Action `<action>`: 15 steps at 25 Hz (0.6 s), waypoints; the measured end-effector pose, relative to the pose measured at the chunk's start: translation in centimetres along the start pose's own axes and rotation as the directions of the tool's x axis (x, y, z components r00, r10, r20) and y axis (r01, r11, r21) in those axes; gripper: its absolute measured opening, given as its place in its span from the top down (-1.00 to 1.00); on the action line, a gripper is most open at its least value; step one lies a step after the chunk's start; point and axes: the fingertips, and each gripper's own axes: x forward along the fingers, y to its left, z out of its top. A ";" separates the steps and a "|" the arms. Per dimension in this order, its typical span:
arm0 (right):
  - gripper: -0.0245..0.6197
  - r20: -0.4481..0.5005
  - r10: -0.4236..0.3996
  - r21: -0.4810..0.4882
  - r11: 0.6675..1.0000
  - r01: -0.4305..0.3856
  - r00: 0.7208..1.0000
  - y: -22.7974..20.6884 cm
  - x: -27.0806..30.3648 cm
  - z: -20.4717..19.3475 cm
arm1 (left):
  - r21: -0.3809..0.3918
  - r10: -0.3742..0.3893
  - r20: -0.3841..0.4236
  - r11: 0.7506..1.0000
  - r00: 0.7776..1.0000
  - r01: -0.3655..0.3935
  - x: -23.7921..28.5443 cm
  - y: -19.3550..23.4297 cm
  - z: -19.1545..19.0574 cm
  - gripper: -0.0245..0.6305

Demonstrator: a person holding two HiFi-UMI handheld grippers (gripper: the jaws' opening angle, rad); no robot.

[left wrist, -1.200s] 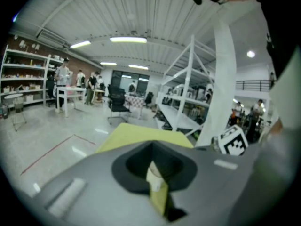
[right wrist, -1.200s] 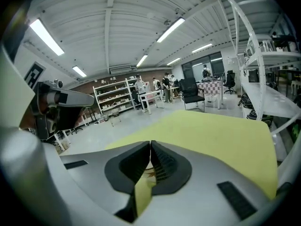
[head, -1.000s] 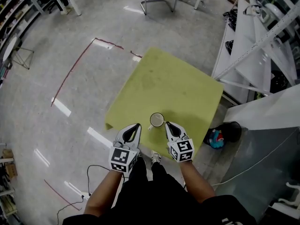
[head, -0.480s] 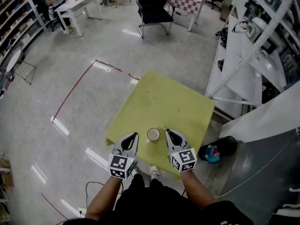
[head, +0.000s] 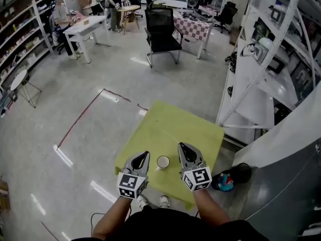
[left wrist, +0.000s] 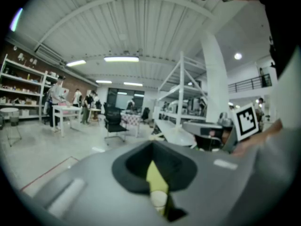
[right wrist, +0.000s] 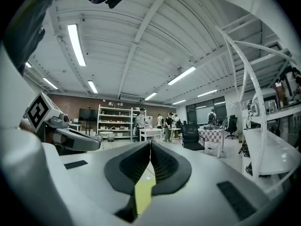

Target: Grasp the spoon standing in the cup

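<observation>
A white cup (head: 163, 162) stands near the front edge of a yellow-green table (head: 170, 129). A thin pale piece juts from its lower left; I cannot tell whether it is the spoon. My left gripper (head: 143, 157) hovers just left of the cup, my right gripper (head: 183, 148) just right of it, both shut and empty. In the left gripper view the left gripper (left wrist: 151, 145) points nearly level, and the cup (left wrist: 159, 200) and table (left wrist: 155, 178) show in the slit under its closed tips. The right gripper (right wrist: 150, 144) points level over the room, with only a strip of table (right wrist: 143, 192) below.
A black chair (head: 163, 31) and a chequered table stand beyond the table. White shelving (head: 261, 84) runs along the right. A colourful object (head: 224, 181) lies on the floor by the table's right corner. Red tape (head: 83, 117) marks the floor at left. People stand at the back.
Both grippers have risen above the table, the right one more. The head view has tipped up, so the table and cup sit lower and smaller and more of the room shows.
</observation>
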 end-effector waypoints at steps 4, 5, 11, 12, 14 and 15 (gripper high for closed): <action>0.89 0.030 -0.009 -0.016 1.000 0.010 1.000 0.2 -0.1 1.8 | -0.010 -0.007 0.040 1.000 0.999 0.007 -0.4 -0.5 1.6 0.91; 0.89 0.033 -0.010 -0.022 1.000 0.011 0.999 0.3 0.0 2.1 | -0.009 -0.009 0.045 1.000 0.999 0.010 -0.5 -0.6 1.8 0.91; 0.89 0.047 -0.014 -0.054 0.998 0.016 0.999 1.0 -0.4 3.6 | -0.014 -0.002 0.074 1.000 0.997 0.003 -0.8 -0.1 2.5 0.91; 0.89 0.048 -0.013 -0.058 0.998 0.016 0.999 1.0 -0.5 3.7 | -0.016 0.001 0.081 1.000 0.997 0.000 -0.8 0.0 2.8 0.91; 0.89 0.048 -0.012 -0.065 0.998 0.015 0.999 1.1 -0.5 4.0 | -0.016 0.002 0.090 1.000 0.996 -0.001 -0.8 0.1 3.2 0.91; 0.89 0.047 -0.010 -0.066 0.998 0.013 0.999 1.1 -0.5 4.0 | -0.015 0.001 0.091 1.000 0.996 0.000 -0.8 0.1 3.4 0.91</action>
